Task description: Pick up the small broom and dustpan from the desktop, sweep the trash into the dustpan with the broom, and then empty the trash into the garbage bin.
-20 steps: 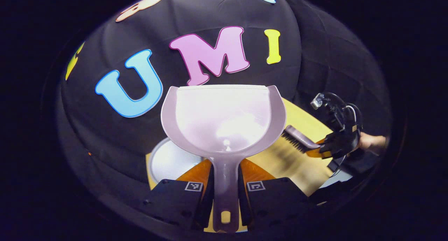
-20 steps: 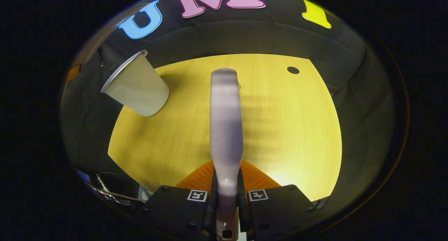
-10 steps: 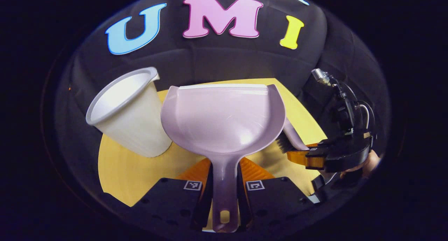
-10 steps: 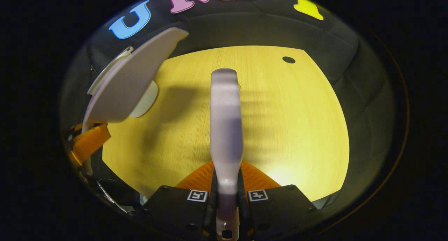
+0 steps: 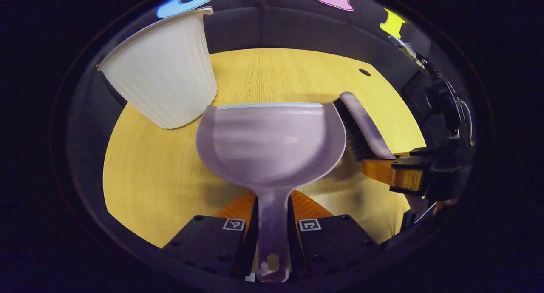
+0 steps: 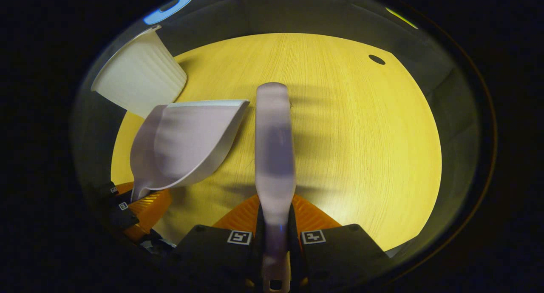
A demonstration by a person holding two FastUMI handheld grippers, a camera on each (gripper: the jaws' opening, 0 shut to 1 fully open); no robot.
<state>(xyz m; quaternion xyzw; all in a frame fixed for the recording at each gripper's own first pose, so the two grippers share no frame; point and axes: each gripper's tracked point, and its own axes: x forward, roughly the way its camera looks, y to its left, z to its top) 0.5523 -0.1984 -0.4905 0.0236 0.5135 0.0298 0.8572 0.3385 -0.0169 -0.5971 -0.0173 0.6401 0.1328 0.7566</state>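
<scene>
the table (image 5: 272, 74) is yellow wood with thin lines running along it. a white ribbed bin (image 5: 163, 72) stands on it near the far left edge. a small dark round spot (image 5: 364, 72) sits on the top near the far right edge.

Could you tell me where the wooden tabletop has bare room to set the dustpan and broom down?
The widest bare stretch of the yellow wooden tabletop lies right of the lilac plastic broom, out to the small dark hole. The far left is crowded by the white ribbed plastic bin and the lilac plastic dustpan.
</scene>
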